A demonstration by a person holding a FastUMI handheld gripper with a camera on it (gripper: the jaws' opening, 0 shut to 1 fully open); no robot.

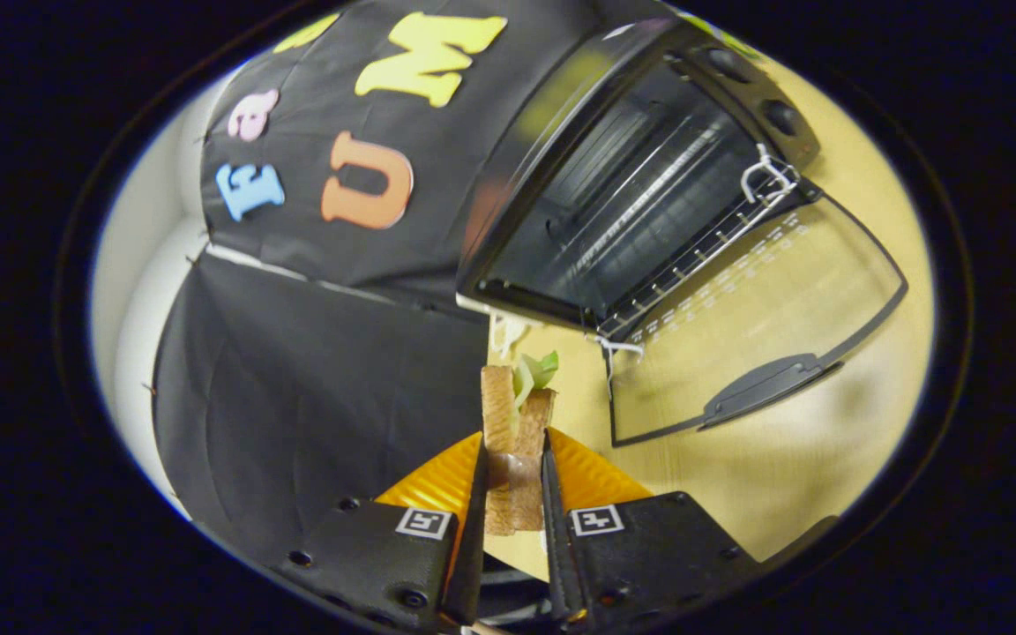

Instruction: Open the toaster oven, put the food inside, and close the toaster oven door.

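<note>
A black toaster oven (561,150) stands on the wooden table beyond the fingers, tilted in this view. Its glass door (755,326) hangs fully open, lying flat out over the table, with the dark handle (768,384) at its outer edge. A wire rack (702,251) shows at the mouth of the dark cavity. My gripper (514,481) is shut on a sandwich (517,423), two slices of brown bread with green lettuce poking out at the far end. The sandwich is held on edge between both fingers, off the table, short of the oven's mouth.
Light wooden table (781,467) stretches under the open door and around the oven. Two round knobs (750,84) sit on the oven's control panel. Black cloth wall closes off the side beside the oven.
</note>
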